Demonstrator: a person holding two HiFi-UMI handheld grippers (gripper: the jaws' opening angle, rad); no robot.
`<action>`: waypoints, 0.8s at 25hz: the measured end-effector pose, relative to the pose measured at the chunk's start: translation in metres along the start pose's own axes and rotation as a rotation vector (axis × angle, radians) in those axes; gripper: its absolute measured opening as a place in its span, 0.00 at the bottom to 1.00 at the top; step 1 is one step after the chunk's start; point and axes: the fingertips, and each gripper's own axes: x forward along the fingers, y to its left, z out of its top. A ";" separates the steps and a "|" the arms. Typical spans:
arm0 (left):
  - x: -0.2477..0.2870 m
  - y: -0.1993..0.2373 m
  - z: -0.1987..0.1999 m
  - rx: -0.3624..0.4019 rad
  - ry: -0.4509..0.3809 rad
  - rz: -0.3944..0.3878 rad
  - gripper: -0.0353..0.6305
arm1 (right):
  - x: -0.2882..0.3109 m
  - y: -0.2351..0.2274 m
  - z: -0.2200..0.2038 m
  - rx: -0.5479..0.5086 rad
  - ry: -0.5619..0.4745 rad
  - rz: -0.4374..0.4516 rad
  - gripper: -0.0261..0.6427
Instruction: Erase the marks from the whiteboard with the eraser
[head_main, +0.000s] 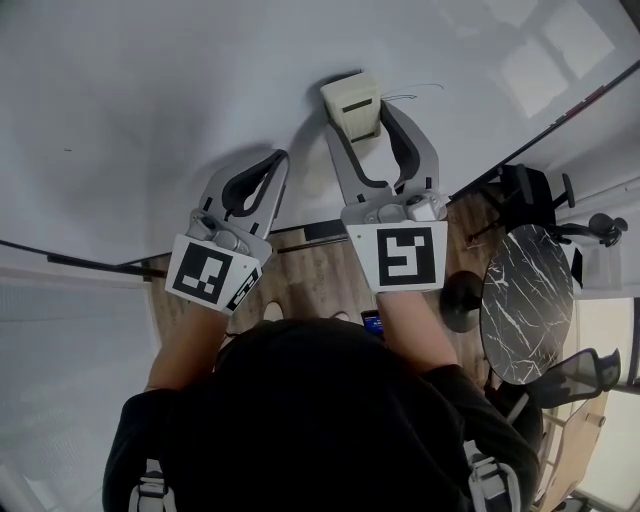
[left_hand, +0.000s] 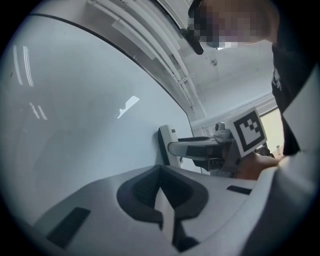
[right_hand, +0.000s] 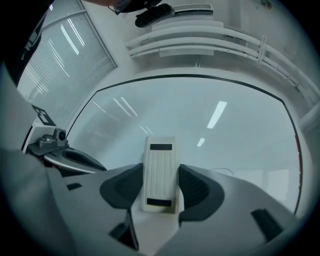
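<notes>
The whiteboard (head_main: 150, 90) fills the upper head view. My right gripper (head_main: 360, 115) is shut on a cream, ribbed eraser (head_main: 352, 103), which lies flat against the board. A thin curved pen mark (head_main: 412, 91) shows just right of the eraser. In the right gripper view the eraser (right_hand: 160, 172) stands upright between the dark pads (right_hand: 196, 185), with the faint mark (right_hand: 223, 171) to its right. My left gripper (head_main: 279, 158) is near the board, to the left of the eraser and a little nearer me; its jaws are shut with nothing in them. In the left gripper view its tips (left_hand: 161, 194) meet, and the eraser (left_hand: 165, 145) is seen edge-on beyond them.
A tiny dark speck (head_main: 68, 150) sits on the board far left. Below the board's dark lower edge are a wooden floor (head_main: 310, 275), a round marble-topped table (head_main: 527, 300) and black chairs (head_main: 585, 372) at the right. Window blinds (right_hand: 65, 55) flank the board.
</notes>
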 end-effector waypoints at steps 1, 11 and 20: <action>0.001 0.002 0.001 0.002 -0.001 0.001 0.06 | 0.001 -0.001 0.000 0.006 -0.002 0.000 0.37; 0.005 -0.008 0.000 0.014 -0.005 -0.003 0.06 | -0.017 -0.051 -0.019 0.013 0.015 -0.091 0.37; 0.006 -0.020 -0.004 0.007 0.004 -0.021 0.06 | -0.040 -0.129 -0.046 0.093 0.043 -0.232 0.37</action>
